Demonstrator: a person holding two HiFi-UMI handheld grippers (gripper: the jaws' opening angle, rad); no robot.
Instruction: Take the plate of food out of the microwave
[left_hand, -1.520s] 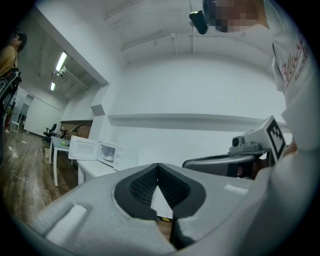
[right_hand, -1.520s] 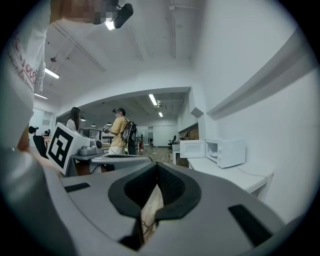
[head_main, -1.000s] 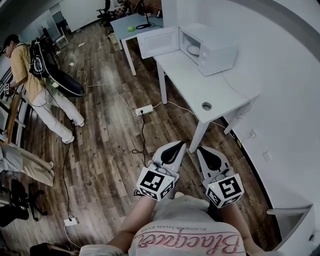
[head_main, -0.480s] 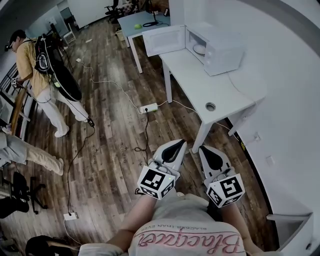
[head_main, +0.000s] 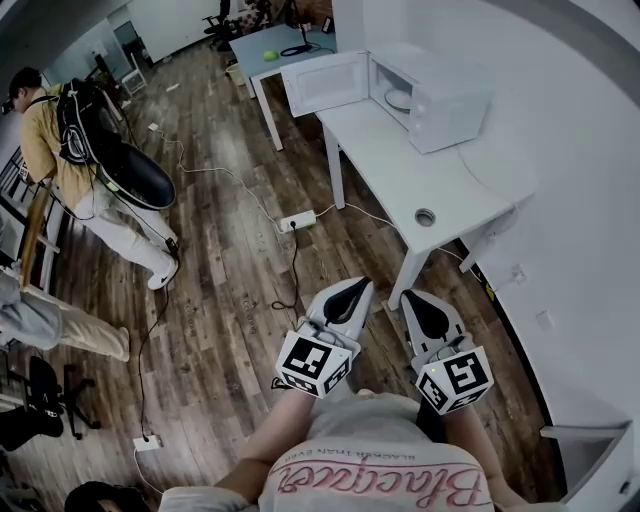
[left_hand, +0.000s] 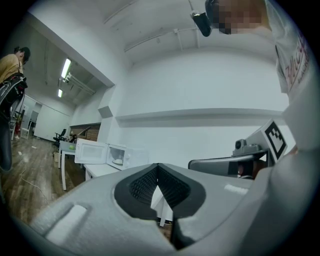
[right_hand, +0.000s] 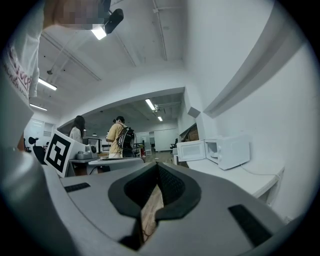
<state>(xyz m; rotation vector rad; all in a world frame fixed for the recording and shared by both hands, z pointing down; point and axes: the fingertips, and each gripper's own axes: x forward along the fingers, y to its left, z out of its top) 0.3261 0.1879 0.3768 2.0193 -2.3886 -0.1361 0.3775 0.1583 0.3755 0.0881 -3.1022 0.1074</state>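
A white microwave (head_main: 440, 92) stands at the far end of a white table (head_main: 400, 170), its door (head_main: 325, 80) swung open to the left. Inside it lies a white plate (head_main: 398, 99); I cannot make out food on it. My left gripper (head_main: 358, 286) and right gripper (head_main: 410, 297) are held side by side near my body over the wooden floor, well short of the table, both shut and empty. The left gripper view shows the microwave (left_hand: 122, 156) small and far beyond the jaw tips (left_hand: 158, 167). In the right gripper view the microwave (right_hand: 232, 150) sits to the right.
A person with a backpack (head_main: 80, 150) stands at far left. Cables and a power strip (head_main: 297, 219) lie on the floor by the table legs. A second table (head_main: 275, 45) with a green ball (head_main: 270, 56) stands behind. The white wall (head_main: 560, 200) runs along the right.
The table and microwave have drawn slightly nearer in the head view. The person at left has stepped and shifted. Both grippers stay shut and side by side.
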